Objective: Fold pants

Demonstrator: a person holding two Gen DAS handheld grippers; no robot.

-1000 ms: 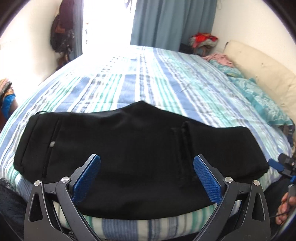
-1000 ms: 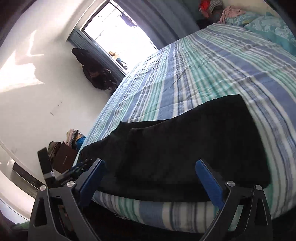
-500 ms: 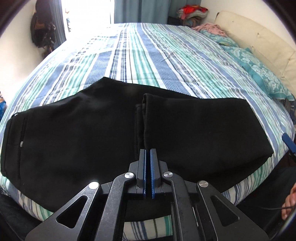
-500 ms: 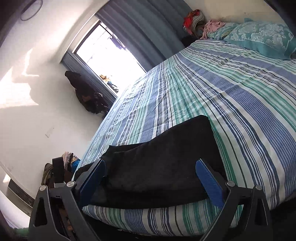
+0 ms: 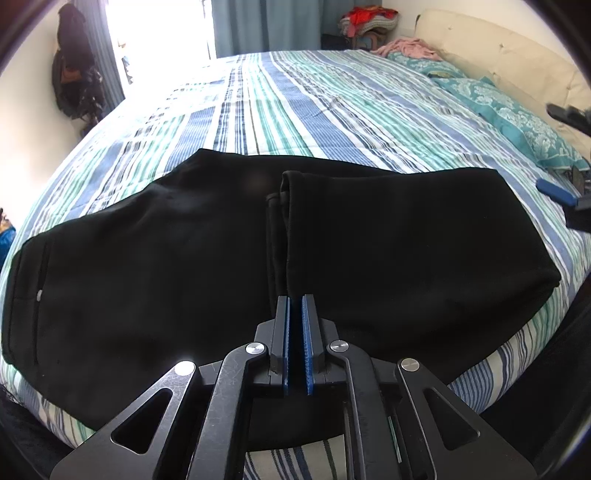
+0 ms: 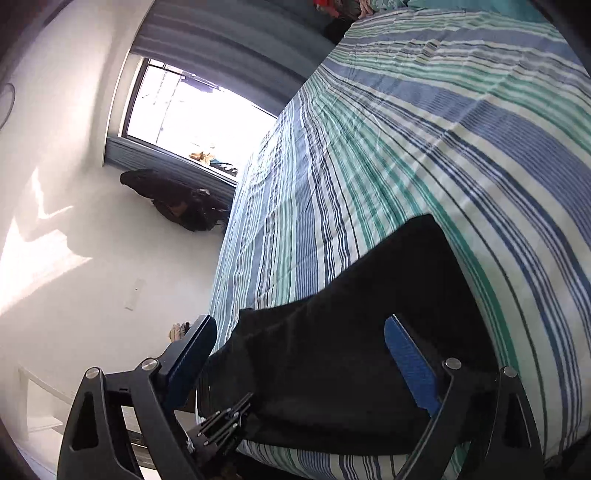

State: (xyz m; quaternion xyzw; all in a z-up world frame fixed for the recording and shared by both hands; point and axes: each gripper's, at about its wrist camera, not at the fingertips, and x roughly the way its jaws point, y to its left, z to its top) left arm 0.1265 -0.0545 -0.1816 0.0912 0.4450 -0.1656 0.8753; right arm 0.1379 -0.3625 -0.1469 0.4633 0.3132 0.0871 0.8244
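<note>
Black pants (image 5: 166,258) lie folded across the near edge of the striped bed (image 5: 295,110), waistband to the left, with the legs doubled back so that their hem (image 5: 286,206) sits mid-way. My left gripper (image 5: 295,299) points down at the near end of that hem, shut with its blue pads pinching the cloth. My right gripper (image 6: 299,325) is rolled sideways at the pants' right-hand folded end (image 6: 369,332). Its jaws stand wide and are closing, with the cloth lying between them untouched. It also shows at the right edge of the left wrist view as the right gripper (image 5: 565,155).
Teal pillows (image 5: 509,107) and a cream headboard (image 5: 498,48) lie at the far right. A pile of clothes (image 5: 369,22) sits behind the bed by the curtain. A dark bag (image 5: 74,74) hangs on the left wall near the bright window (image 6: 184,110).
The left gripper went from wide open to shut and dropped closer to the pants at the hem. The right gripper swung to the pants' right end and rolled, tilting its view.
</note>
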